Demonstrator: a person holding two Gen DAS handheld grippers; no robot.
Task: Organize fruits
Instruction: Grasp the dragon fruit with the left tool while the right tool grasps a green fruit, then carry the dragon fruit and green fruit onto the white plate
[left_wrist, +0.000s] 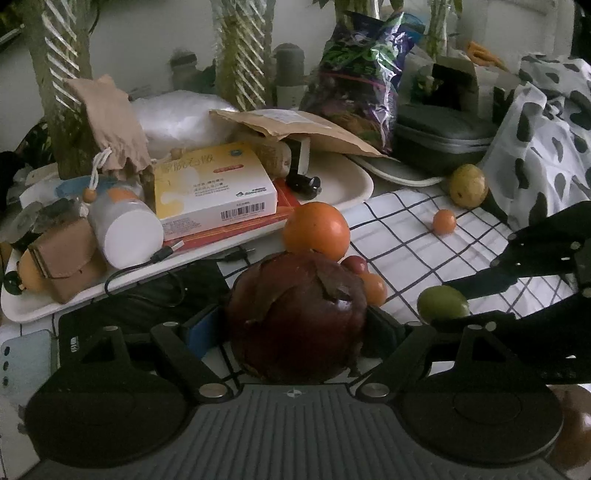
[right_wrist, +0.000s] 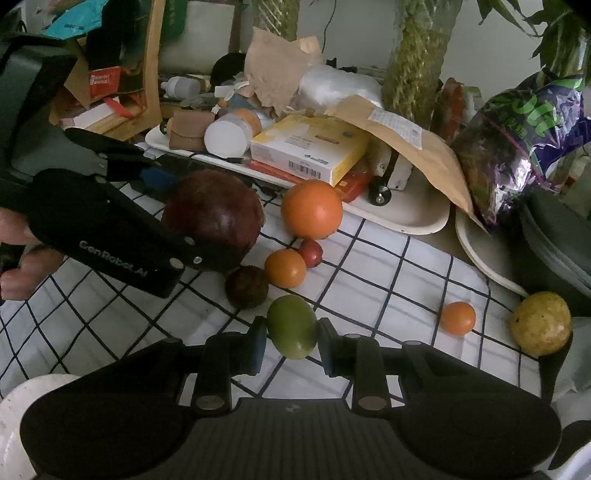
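- The right tool (right_wrist: 292, 341) sits closed around a green fruit (right_wrist: 292, 326), its blue pads (right_wrist: 258, 345) pressing both sides of it, low over the checked cloth (right_wrist: 388, 280) on the worktop.
- The left tool (left_wrist: 295, 332) grips a large dark red-brown fruit (left_wrist: 297, 317) with a torn, peeling skin; the fruit fills the gap between its fingers. In the right wrist view this fruit (right_wrist: 214, 218) rests at the cloth's far left edge.
- Just beyond the green fruit lies a small dark brown fruit (right_wrist: 246, 287), touching a mid-sized orange fruit (right_wrist: 285, 268), with a small red fruit (right_wrist: 311, 253) just behind that.
- Farther back sits a big orange (right_wrist: 311, 209), close against the edge of a white tray (right_wrist: 417, 216).
- To the right, apart from the cluster, lie a tiny orange fruit (right_wrist: 458, 318) and a yellow speckled fruit (right_wrist: 541, 323) near the cloth's edge.
- The tray carries a yellow-and-white box (right_wrist: 310, 147), a white-capped bottle (right_wrist: 226, 137), a tan pouch (right_wrist: 190, 129) and a brown paper envelope (right_wrist: 402, 136).
- Behind stand a purple foil bag (right_wrist: 524, 144) and plant stems (right_wrist: 415, 55).
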